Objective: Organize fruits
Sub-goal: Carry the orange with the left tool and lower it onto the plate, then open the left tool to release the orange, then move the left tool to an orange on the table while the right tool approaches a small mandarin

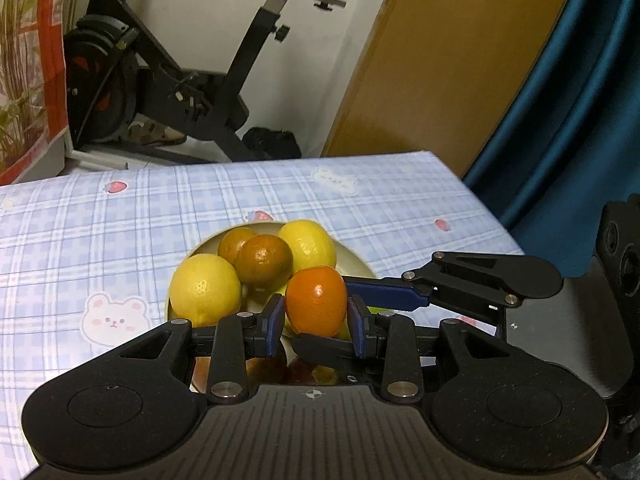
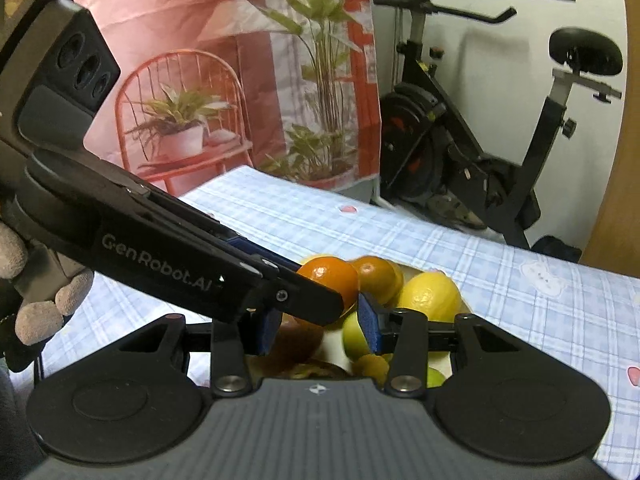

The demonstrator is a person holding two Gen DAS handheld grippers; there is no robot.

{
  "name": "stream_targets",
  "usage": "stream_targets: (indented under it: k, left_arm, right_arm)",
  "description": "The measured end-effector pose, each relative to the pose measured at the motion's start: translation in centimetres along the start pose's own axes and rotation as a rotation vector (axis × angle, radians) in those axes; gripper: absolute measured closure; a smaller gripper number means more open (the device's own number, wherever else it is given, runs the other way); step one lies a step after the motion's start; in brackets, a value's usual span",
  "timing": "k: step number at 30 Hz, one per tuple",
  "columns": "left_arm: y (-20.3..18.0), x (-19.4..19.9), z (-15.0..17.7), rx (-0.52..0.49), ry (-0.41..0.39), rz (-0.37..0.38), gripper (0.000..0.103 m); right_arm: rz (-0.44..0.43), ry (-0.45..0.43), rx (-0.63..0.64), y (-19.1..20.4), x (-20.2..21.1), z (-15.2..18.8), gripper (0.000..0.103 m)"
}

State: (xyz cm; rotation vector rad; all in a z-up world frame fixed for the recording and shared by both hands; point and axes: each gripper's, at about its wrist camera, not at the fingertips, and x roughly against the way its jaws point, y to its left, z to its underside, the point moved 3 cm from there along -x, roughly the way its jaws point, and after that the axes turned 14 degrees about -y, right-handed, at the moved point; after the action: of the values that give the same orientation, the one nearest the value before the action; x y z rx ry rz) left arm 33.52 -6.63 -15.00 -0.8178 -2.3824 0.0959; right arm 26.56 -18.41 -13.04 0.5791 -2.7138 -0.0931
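A pale plate (image 1: pixel 360 266) on the checked tablecloth holds two lemons (image 1: pixel 206 290), two dark oranges (image 1: pixel 264 260) and green fruit underneath. My left gripper (image 1: pixel 316 326) is shut on a bright orange (image 1: pixel 316 300), held over the plate's near edge. My right gripper (image 2: pixel 320 326) is open beside it. In the left wrist view it (image 1: pixel 384 294) reaches in from the right, one blue finger behind the orange. In the right wrist view the left gripper (image 2: pixel 312 292) crosses from the left with the orange (image 2: pixel 332 276), next to a lemon (image 2: pixel 430 296) and a green fruit (image 2: pixel 354 336).
The table (image 1: pixel 100 240) has a blue checked cloth with bear and strawberry prints. An exercise bike (image 1: pixel 180 92) stands behind it, a wooden door (image 1: pixel 440 60) and blue curtain (image 1: pixel 580 100) at right. A printed plant backdrop (image 2: pixel 240 80) hangs at the far side.
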Motion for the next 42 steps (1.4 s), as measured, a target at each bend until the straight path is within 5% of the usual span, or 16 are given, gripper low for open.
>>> stream_targets:
  k: [18, 32, 42]
  left_arm:
    - [0.4, 0.6, 0.6, -0.003, -0.018, -0.039, 0.067]
    - [0.3, 7.8, 1.7, 0.029, -0.121, -0.111, 0.067]
    - [-2.3, 9.5, 5.5, 0.048, -0.093, -0.080, 0.067]
  right_arm:
    - [0.026, 0.044, -0.027, -1.0, -1.2, 1.3, 0.060]
    - [0.083, -0.020, -0.112, -1.4, 4.8, 2.1, 0.060]
    - [0.072, 0.002, -0.112, 0.4, 8.2, 4.3, 0.060]
